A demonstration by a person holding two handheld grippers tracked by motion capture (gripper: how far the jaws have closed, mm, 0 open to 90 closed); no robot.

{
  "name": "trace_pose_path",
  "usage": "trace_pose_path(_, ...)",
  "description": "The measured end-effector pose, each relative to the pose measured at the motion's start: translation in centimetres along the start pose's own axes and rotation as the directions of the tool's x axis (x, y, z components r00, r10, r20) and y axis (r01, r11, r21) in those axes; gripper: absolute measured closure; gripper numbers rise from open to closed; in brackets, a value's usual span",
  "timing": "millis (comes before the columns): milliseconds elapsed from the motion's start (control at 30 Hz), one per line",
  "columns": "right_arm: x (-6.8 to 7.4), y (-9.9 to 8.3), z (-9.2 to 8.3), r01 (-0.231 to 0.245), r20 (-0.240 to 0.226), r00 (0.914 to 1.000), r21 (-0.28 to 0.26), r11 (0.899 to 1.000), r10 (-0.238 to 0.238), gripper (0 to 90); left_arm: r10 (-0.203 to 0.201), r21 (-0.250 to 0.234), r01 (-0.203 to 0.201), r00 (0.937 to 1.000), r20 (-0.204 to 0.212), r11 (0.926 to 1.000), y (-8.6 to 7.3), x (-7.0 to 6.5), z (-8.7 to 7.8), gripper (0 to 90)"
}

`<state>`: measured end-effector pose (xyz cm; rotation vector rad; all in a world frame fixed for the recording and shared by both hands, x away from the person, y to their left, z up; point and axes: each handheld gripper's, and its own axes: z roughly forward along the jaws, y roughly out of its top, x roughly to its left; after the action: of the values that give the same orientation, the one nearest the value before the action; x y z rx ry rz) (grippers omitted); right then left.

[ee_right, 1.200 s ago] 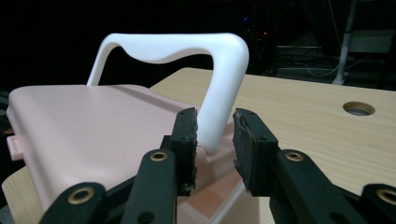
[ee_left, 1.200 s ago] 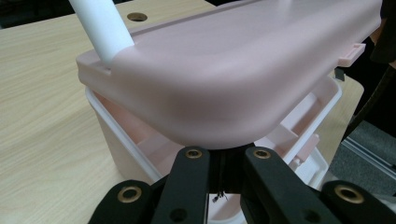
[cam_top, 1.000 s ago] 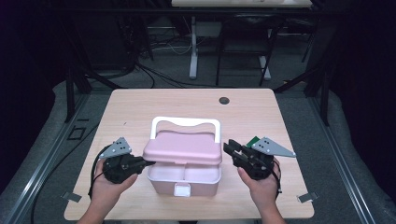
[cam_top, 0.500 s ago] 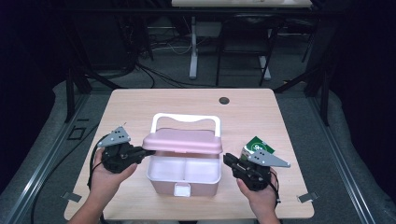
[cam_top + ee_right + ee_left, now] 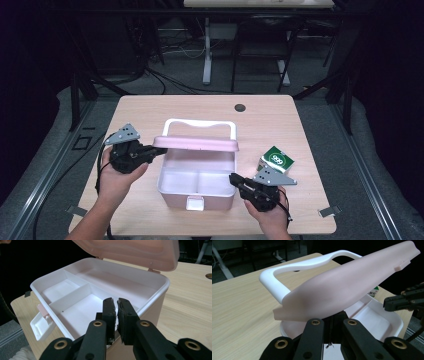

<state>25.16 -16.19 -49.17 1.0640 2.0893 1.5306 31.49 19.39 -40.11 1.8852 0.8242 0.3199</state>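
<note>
- Centrally on a light wooden table (image 5: 150, 115) stands a pink storage box (image 5: 197, 192), its front facing the person whose two hands come in from the bottom edge of the high view.
- The box's pink lid (image 5: 197, 143) is raised at the front and hinged at the back, held roughly level above the open tray; a white carry handle (image 5: 200, 123) loops up behind it.
- The left gripper (image 5: 152, 152) sits at the lid's left end. Its jaws are closed together on the lid's edge, pinching it; in the left gripper view the lid (image 5: 347, 287) rises from just above the jaws and slants away up to the right, with the handle (image 5: 287, 271) beyond.
- The right gripper (image 5: 235, 179) lies at the box's right front corner, lower than the left one, its tips just over the rim. Its jaws have just been closing and now stand almost together with only a thin slit between them and nothing in it.
- In the right gripper view the open box (image 5: 150, 282) spreads out directly ahead of those jaws: white inside, split by dividers into compartments, with the lid (image 5: 130, 251) overhanging at the top and a small front latch (image 5: 41, 323) hanging open at the lower left.
- Just beside the right hand, behind the gripper, stands a small green and white carton (image 5: 276, 160), apart from the box.
- A dark round hole (image 5: 240, 107) marks the table's far side.
</note>
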Motion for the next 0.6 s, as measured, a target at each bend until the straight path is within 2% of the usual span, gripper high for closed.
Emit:
trace_pose_path(267, 0.8, -0.5, 0.5, 0.009, -0.032, 0.9995, 0.006, 1.000, -0.009, 85.9, 0.003, 0.005, -0.003, 0.9997, -0.023, 1.0000, 1.1, 0.5, 0.4, 90.0)
trace_pose_path(433, 1.7, -0.8, 1.2, 0.051, -0.047, 0.9977, 0.025, 0.998, -0.050, 85.9, -0.010, -0.002, 0.010, 0.9993, -0.036, 1.0000, 1.7, 1.0, 0.9, 90.0)
trace_pose_path(567, 2.0, -0.9, 1.6, 0.059, -0.054, 0.9969, 0.040, 0.997, -0.057, 86.1, -0.016, -0.007, 0.016, 0.9988, -0.045, 0.9998, 2.5, 1.4, 1.2, 90.0)
trace_pose_path(600, 2.0, -1.0, 1.7, 0.057, -0.052, 0.9971, 0.030, 0.998, -0.055, 86.2, -0.019, -0.008, 0.018, 0.9986, -0.049, 0.9998, 2.8, 1.5, 1.4, 90.0)
